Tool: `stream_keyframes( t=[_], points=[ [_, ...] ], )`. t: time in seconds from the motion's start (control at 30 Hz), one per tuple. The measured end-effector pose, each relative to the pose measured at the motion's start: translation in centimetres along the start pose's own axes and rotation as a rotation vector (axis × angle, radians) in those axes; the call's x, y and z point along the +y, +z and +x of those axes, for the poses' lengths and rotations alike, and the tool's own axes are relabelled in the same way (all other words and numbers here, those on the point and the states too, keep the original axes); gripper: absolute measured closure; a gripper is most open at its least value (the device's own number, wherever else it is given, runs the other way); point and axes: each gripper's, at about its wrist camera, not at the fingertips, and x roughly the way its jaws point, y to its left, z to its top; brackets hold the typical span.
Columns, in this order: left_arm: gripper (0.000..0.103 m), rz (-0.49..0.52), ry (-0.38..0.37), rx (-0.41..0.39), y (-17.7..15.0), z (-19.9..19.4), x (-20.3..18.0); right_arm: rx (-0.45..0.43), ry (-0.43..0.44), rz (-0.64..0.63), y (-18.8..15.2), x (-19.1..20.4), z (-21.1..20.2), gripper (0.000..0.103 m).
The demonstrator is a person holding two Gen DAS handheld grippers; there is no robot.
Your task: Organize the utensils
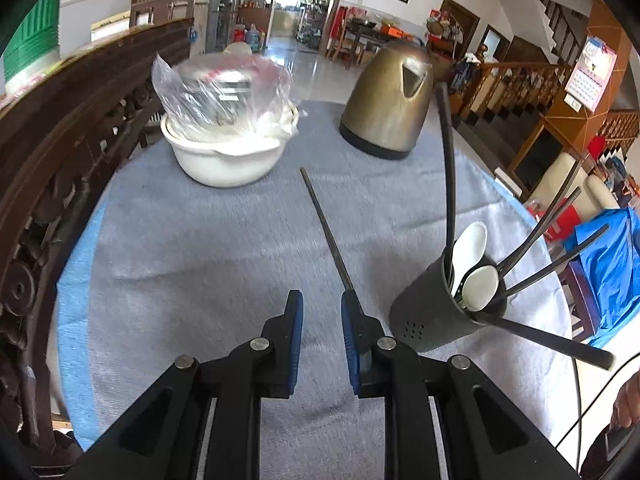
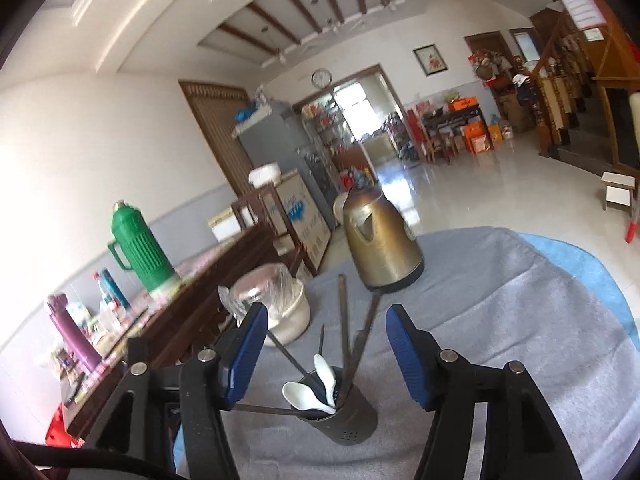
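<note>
While my left gripper (image 1: 322,307) points down at the grey tablecloth (image 1: 208,248), its blue pads (image 1: 297,320) stand slightly parted with nothing pinched; a single dark chopstick (image 1: 326,232) lies flat on the cloth, its near end running along and behind the right-hand pad, so I can't tell if it touches

Chopstick is thin, straight, dark grey-brown, far tip pointing between the white ceramic pot (image 1: 224,160) and the bronze electric kettle (image 1: 386,104)

Dark cylindrical utensil holder (image 1: 440,312) stands just right of the left gripper, perforated near its base. It holds two white ceramic spoons (image 1: 476,264) and several dark chopsticks (image 1: 448,168) fanned out at different angles, one leaning low over the rim toward the table edge

My right gripper (image 2: 326,322) is spread wide, nothing between the pads; the same holder (image 2: 340,420) sits below and between its fingers

Hard to read:
- pot contents, a crinkled clear plastic bag (image 1: 216,88) covers the top
- holder's inside below the rim
- left view is motion-blurred at the pot
- one chopstick in the right view passes behind the left-hand pad (image 2: 248,352), its end hidden
- a hand (image 1: 628,404) is cut off at the left view's lower right edge
</note>
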Motion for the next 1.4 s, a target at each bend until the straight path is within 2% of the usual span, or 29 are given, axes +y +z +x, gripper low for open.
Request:
stream_keyframes(
  t=[0.17, 0.23, 0.27, 0.37, 0.6, 0.97, 1.1, 1.13, 1.2, 1.27, 1.4],
  points=[
    [0.078, 0.004, 0.004, 0.057, 0.0, 2.8, -0.4, 0.016, -0.031, 0.023, -1.6, -2.6, -2.0, 0.039],
    [0.078, 0.004, 0.009, 0.081, 0.1, 4.1, -0.6, 0.062, -0.057, 0.043, -3.0, -4.4, -2.1, 0.041],
    [0.078, 0.005, 0.013, 0.096, 0.1, 5.0, -0.8, 0.095, -0.071, 0.055, -3.9, -5.3, -2.0, 0.046],
    [0.078, 0.018, 0.037, 0.13, 0.3, 7.1, -1.1, 0.175, -0.104, 0.089, -6.1, -7.6, -1.7, 0.053],
    [0.078, 0.037, 0.05, 0.158, 1.1, 9.9, -1.7, 0.235, -0.14, 0.127, -8.8, -10.4, -2.0, 0.054],
    [0.078, 0.069, 0.032, 0.173, 1.6, 13.0, -2.3, 0.26, -0.122, 0.132, -9.3, -10.3, -0.6, 0.054],
    [0.078, 0.075, 0.013, 0.155, 1.8, 13.2, -2.0, 0.269, -0.119, 0.153, -9.5, -10.7, -0.5, 0.054],
    [0.079, 0.073, 0.01, 0.155, 1.8, 13.3, -2.0, 0.269, -0.119, 0.153, -9.5, -10.8, -0.5, 0.054],
    [0.089, 0.088, 0.02, 0.157, 1.8, 13.2, -1.8, 0.27, -0.117, 0.151, -9.5, -10.6, -0.3, 0.054],
    [0.094, 0.074, 0.001, 0.173, 1.8, 12.8, -1.2, 0.272, -0.113, 0.155, -9.6, -10.5, -0.2, 0.054],
    [0.095, 0.066, -0.025, 0.199, 1.1, 12.0, -0.5, 0.275, -0.103, 0.147, -9.7, -9.8, 0.0, 0.054]
  ],
)
